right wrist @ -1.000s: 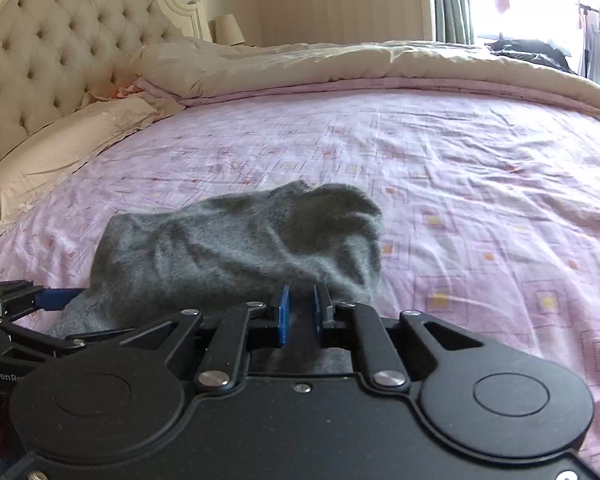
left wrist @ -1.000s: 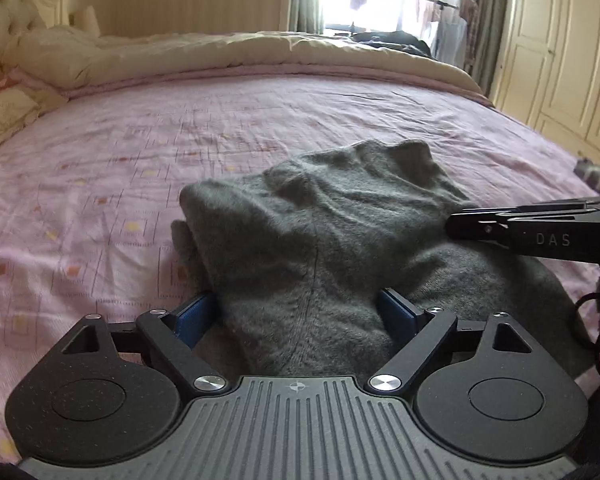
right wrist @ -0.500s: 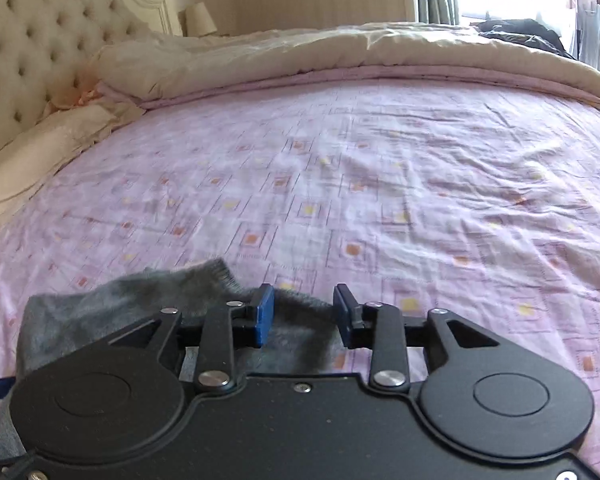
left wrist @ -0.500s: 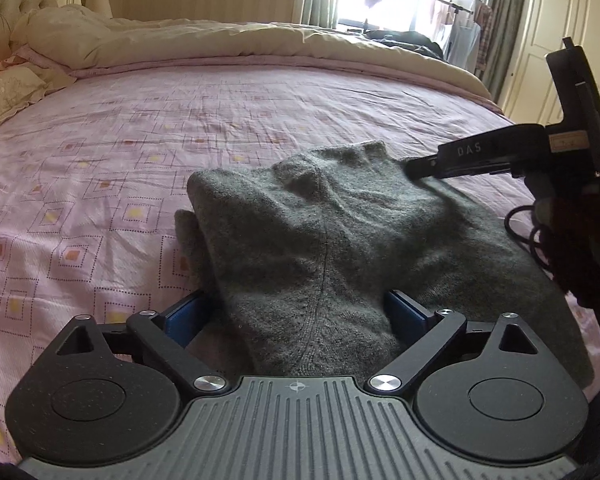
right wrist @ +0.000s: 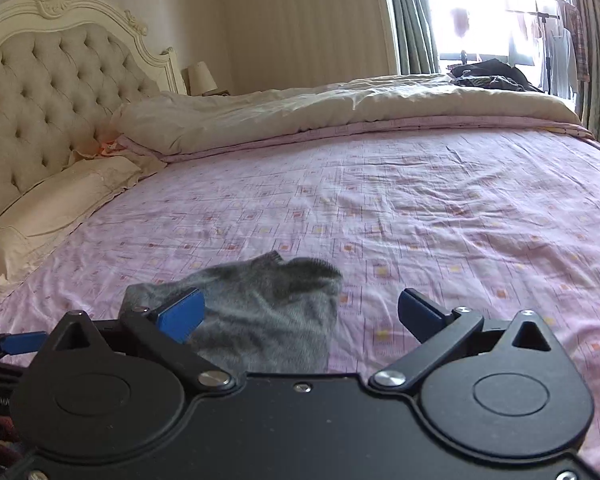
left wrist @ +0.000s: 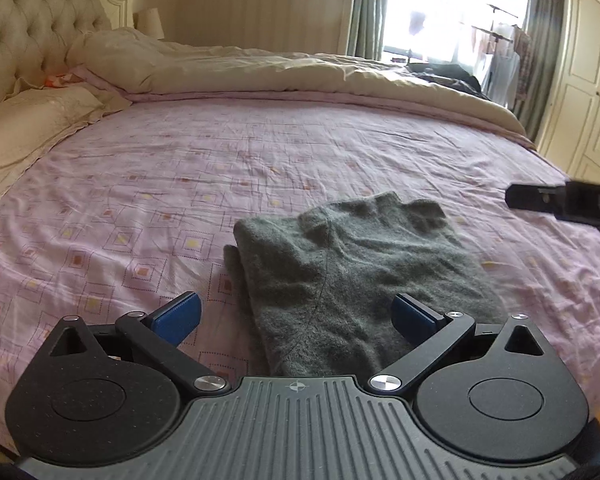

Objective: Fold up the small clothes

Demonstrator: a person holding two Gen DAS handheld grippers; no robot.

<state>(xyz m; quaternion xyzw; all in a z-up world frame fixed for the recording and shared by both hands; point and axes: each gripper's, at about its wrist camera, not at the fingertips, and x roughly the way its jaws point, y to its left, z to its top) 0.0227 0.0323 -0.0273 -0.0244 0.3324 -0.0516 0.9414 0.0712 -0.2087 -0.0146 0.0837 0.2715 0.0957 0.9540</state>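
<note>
A grey knitted garment lies folded on the pink patterned bedsheet. My left gripper is open and empty, raised just in front of the garment's near edge. My right gripper is open and empty, above the garment's right end, which shows in the right wrist view. The right gripper's black body shows at the right edge of the left wrist view. A blue finger of the left gripper shows at the left edge of the right wrist view.
A cream duvet is piled along the far side of the bed. A pillow and tufted headboard are at the left. White wardrobes stand at the right. Dark clothes lie by the window.
My right gripper opened, let go of the garment and pulled back to the right. Both grippers have lifted away, and the garment lies flatter on the sheet.
</note>
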